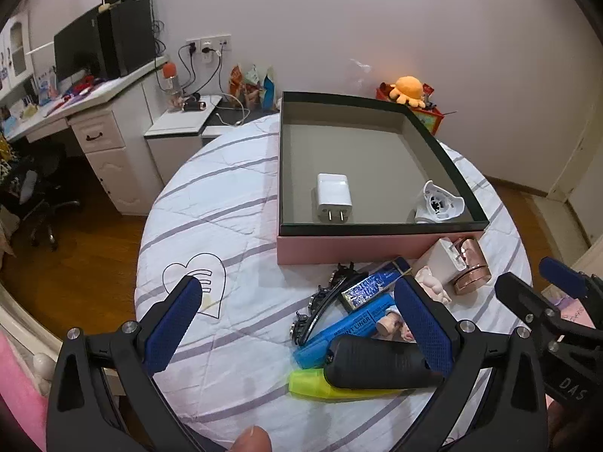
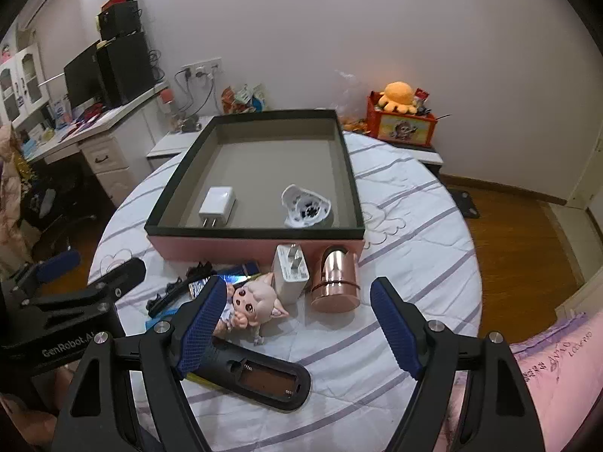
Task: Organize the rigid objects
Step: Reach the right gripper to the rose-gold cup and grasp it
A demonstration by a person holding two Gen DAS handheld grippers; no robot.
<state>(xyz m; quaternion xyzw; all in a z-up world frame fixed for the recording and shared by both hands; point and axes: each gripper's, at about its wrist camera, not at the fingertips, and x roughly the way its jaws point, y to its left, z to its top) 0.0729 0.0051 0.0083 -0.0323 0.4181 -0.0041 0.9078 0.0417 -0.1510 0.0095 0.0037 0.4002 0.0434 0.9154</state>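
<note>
Plainly, "GenRobot.AI" marks the left gripper [image 2: 64, 263]; both grippers' fingers [image 2: 199, 324] gape wide, empty.

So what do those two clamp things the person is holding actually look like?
Each gripper is a black plastic frame with silver bolts and two long fingers faced in blue mesh-textured pads. That holds for the left gripper and the right gripper. White lettering is printed on the side of each body. No cables or sleeves show.
</note>
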